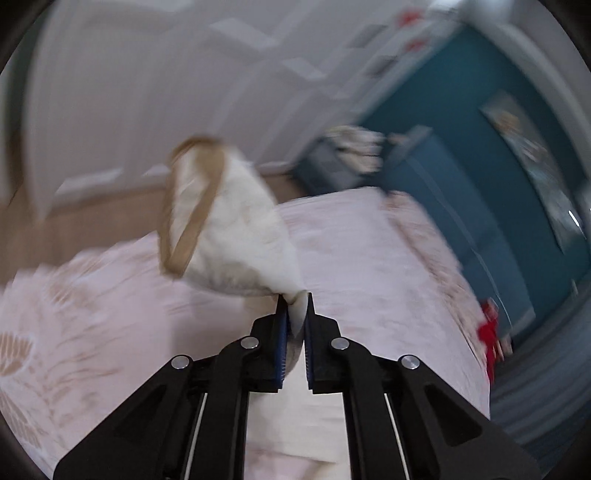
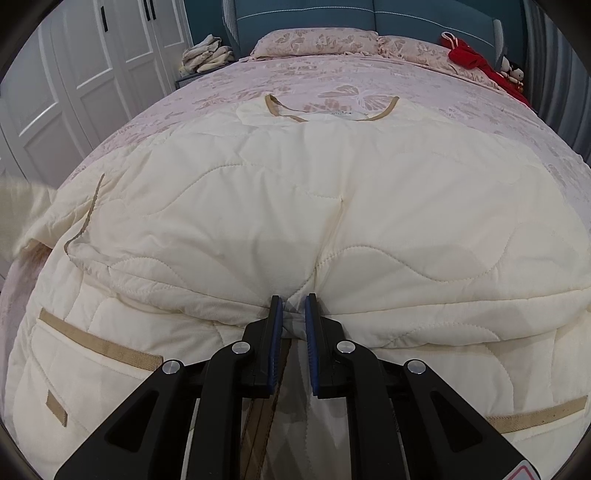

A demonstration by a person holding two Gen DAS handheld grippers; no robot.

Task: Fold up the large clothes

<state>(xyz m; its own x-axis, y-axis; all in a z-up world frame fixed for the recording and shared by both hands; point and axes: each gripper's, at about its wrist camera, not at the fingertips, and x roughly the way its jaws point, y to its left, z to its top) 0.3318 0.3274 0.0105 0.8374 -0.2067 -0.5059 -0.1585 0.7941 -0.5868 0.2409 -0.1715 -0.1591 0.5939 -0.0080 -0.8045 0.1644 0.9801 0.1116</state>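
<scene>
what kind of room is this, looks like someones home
Most likely a bedroom in a home. A bed with a pink butterfly-patterned bedspread and matching pillows stands against a teal padded headboard, and white panelled wardrobe doors line the wall beside it.

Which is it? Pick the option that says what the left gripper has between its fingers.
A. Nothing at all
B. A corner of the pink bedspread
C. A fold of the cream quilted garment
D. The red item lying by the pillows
C: in the left wrist view the left gripper is shut on a pinch of the cream quilted garment, whose tan-trimmed opening hangs lifted above the pink bedspread.
</scene>
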